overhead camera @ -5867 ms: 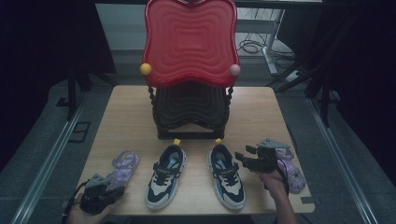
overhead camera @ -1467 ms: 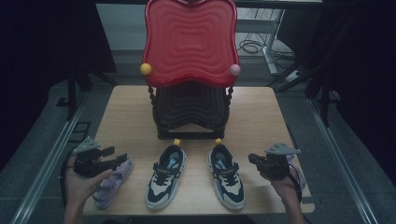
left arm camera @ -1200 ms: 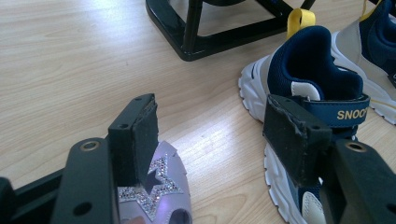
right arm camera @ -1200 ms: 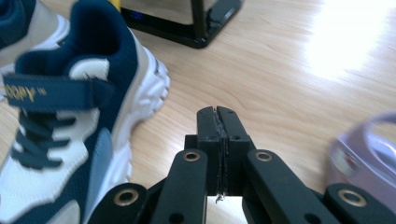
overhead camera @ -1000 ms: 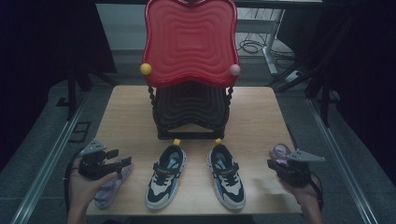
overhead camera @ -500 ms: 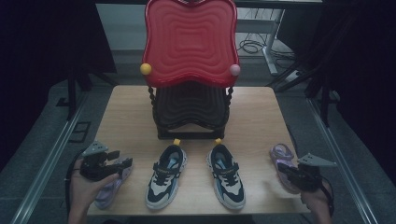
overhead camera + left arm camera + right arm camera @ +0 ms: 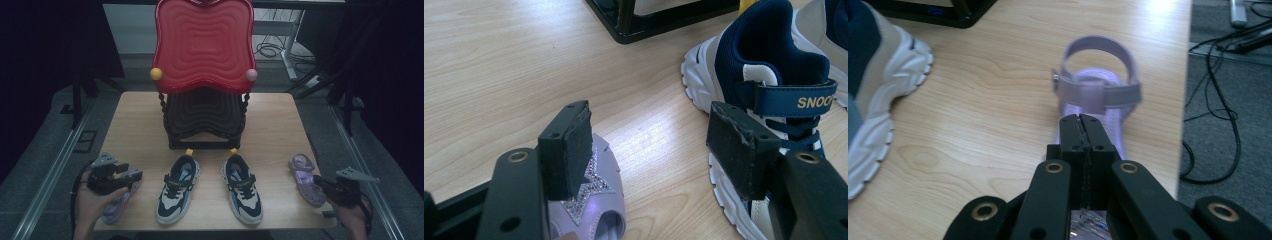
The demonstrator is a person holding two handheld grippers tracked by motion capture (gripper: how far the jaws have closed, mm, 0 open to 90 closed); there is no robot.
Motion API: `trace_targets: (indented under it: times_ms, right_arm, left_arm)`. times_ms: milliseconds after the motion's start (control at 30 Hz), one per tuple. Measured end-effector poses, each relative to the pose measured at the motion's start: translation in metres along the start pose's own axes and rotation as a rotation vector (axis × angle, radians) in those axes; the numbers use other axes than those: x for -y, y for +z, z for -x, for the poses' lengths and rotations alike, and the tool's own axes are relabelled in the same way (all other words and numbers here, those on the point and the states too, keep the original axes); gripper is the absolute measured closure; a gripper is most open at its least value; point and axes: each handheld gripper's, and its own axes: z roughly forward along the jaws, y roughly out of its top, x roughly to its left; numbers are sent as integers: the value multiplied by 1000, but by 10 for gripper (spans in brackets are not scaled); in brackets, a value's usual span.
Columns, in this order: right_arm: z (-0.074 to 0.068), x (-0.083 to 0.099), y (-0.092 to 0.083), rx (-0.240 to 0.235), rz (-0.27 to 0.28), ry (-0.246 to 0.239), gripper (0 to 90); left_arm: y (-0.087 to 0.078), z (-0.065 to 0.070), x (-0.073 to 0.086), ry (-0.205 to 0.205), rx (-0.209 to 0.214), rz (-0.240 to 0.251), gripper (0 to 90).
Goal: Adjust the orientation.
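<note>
Two navy and white sneakers (image 7: 177, 190) (image 7: 242, 187) stand side by side at the table's front. A purple sandal (image 7: 304, 172) lies flat near the right edge. My right gripper (image 7: 320, 182) is shut with nothing between its pads, its tips (image 7: 1081, 125) over the sandal's (image 7: 1098, 90) toe end. A second purple sandal (image 7: 117, 202) with a glittery star lies at the front left. My left gripper (image 7: 131, 176) hovers open over it. Its jaws (image 7: 654, 145) span bare wood between that sandal (image 7: 591, 200) and the left sneaker (image 7: 769, 75).
A toy chair with a red wavy back (image 7: 202, 45) and dark base (image 7: 202, 117) stands mid-table behind the shoes. The wooden table (image 7: 280, 125) ends just right of the sandal, with cables on the floor (image 7: 1218, 100) beyond. A sneaker sole (image 7: 873, 90) lies left of my right gripper.
My right gripper has drawn back to the right and toward the front edge, uncovering the right sandal, which stays on the table. The left gripper has kept still.
</note>
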Motion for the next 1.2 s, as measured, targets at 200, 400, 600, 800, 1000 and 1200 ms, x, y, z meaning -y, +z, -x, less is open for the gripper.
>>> trace_targets:
  times_ms: [200,400,600,800,1000,1200]
  right_arm:
    - [13,6,-5,34,4,28,895]
    - [23,11,-5,68,-1,48,896]
    - [33,18,-3,94,-21,69,896]
    - [36,23,5,88,-61,69,896]
    - [33,23,10,95,-80,51,897]
    - [31,23,9,87,-83,50,897]
  left_arm:
    - [0,-1,0,0,-4,0,349]
    - [1,0,1,1,1,-6,349]
    - [4,-1,1,1,1,-14,348]
    - [5,1,1,4,2,-18,347]
    - [7,1,1,10,10,-18,345]
    - [6,2,0,12,11,-20,344]
